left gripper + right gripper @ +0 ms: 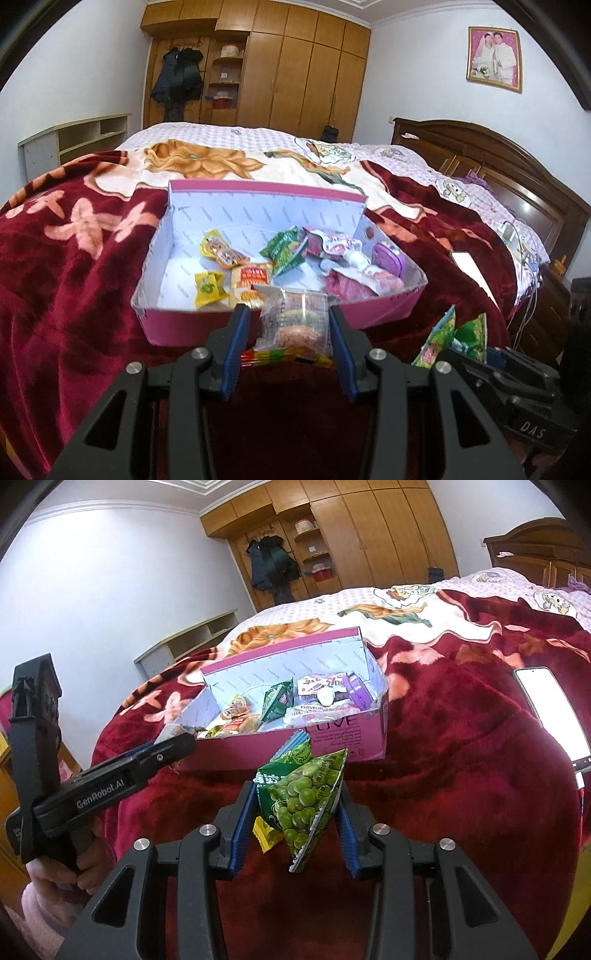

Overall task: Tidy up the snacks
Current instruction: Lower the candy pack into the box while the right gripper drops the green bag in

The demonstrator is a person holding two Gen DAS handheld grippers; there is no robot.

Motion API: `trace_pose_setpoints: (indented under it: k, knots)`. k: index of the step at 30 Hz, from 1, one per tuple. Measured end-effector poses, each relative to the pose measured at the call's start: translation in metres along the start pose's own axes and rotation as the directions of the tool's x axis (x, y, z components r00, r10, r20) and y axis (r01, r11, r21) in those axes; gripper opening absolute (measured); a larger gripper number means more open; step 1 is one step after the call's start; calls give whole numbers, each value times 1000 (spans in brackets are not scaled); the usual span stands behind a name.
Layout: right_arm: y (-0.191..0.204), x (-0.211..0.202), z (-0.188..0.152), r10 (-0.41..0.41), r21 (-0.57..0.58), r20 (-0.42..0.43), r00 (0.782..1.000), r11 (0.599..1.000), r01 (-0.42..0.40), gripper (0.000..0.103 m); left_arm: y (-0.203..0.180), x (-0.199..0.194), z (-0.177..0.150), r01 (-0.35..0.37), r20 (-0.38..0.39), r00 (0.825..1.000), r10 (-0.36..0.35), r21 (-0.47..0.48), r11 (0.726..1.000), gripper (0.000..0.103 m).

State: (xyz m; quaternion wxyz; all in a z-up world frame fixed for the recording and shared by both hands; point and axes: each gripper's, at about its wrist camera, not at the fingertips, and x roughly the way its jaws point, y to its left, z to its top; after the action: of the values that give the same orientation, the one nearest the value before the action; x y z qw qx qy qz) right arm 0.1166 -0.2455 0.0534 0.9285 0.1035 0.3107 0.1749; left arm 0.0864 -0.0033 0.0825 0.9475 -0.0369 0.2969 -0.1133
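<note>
A pink cardboard box (258, 325) with a white inside stands open on the bed and holds several snack packets. It also shows in the right wrist view (347, 738). My left gripper (291, 321) is shut on a clear-wrapped cake packet (295, 325), held just in front of the box's near wall. My right gripper (299, 805) is shut on a green pea packet (303, 797), held in front of the box to the right. The pea packet (454, 336) shows at the right of the left wrist view. A small yellow packet (267, 836) lies on the blanket below it.
A dark red flowered blanket (74, 266) covers the bed. A lit phone (554, 712) lies on the blanket right of the box. A striped wrapper (273, 357) lies under my left gripper. Wooden headboard (498, 158) at right, wardrobe (295, 66) behind.
</note>
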Motion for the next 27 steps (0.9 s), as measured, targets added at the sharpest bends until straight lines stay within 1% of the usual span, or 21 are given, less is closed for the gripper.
trace_pose_setpoints:
  k: [5,8,16,27]
  knots:
    - [1,2,7,-1,-15,1,1000,1000,1,42,3,-1,12,-10,28,1000,10,9,1000,45]
    - [-1,5,11,1,-15,-1,1000,1000,-1,42,7,4,19,-29,35,999,28,18,999,45]
    - [2,9,20,-1,-38,3,1000,999,1,42,15,24,31,-62,26,998,62,29,998,45]
    - [11,18,40,-16,-78,23,1000,997,17,42,37,58,33,-120,-15,993,120,4,993,45]
